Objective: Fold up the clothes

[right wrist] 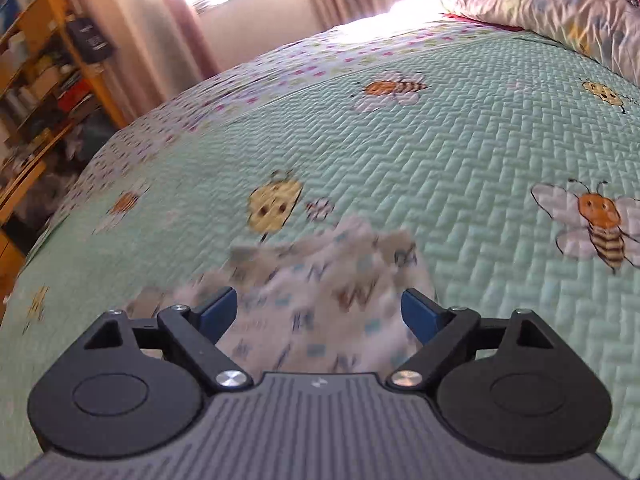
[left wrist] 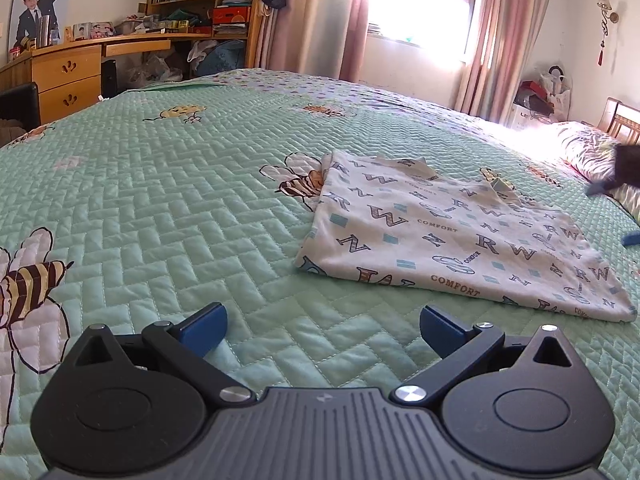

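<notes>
White letter-print garment [left wrist: 460,232] folded flat on bed quilt [left wrist: 180,184]; left gripper [left wrist: 322,328] jaws apart, short of it; right gripper [right wrist: 320,312] jaws apart, garment blurred between, unpinched

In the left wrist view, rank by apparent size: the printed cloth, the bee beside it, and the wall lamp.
1. Printed cloth
2. Bee, partly covered by the cloth
3. Wall lamp, which is far off, so its true size is unsure.

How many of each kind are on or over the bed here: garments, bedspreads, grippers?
Letter-print garment: 1
Green quilted bedspread: 1
Grippers: 2, the left gripper and the right gripper, both open
Total: 4
</notes>
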`<act>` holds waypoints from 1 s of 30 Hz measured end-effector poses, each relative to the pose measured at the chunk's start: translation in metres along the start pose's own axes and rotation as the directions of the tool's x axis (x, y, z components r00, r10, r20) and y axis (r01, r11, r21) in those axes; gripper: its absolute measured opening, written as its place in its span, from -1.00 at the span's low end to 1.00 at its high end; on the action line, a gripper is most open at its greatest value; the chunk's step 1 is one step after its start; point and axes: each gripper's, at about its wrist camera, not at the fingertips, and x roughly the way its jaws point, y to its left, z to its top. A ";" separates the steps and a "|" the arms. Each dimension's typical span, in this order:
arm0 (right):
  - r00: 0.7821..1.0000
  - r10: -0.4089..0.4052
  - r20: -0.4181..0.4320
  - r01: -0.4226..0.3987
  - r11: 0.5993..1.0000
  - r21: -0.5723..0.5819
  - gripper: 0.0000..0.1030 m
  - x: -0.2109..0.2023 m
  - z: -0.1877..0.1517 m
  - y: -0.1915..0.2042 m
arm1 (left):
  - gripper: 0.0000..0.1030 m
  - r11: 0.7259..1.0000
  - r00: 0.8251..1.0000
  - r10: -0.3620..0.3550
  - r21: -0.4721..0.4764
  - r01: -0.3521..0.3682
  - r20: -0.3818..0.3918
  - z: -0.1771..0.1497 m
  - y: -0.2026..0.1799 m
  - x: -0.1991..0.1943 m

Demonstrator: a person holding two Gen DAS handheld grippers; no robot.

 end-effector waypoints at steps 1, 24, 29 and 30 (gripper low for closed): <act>1.000 0.021 -0.001 -0.021 0.999 -0.030 0.80 -0.019 -0.019 0.002 | 0.99 1.000 1.000 0.002 0.004 -0.002 -0.003 0.001 -0.001 -0.002; 0.991 -0.070 0.113 0.089 0.981 -0.172 0.80 -0.213 -0.060 0.042 | 0.99 0.976 1.000 0.001 0.219 0.005 -0.028 0.110 -0.118 -0.159; 0.989 -0.048 0.142 0.077 0.976 -0.205 0.80 -0.225 -0.064 0.037 | 0.99 0.974 0.999 0.012 0.225 -0.001 -0.046 0.104 -0.121 -0.157; 0.988 -0.044 0.146 0.074 0.975 -0.210 0.80 -0.226 -0.064 0.036 | 0.99 0.973 0.999 0.013 0.232 -0.003 -0.044 0.102 -0.123 -0.157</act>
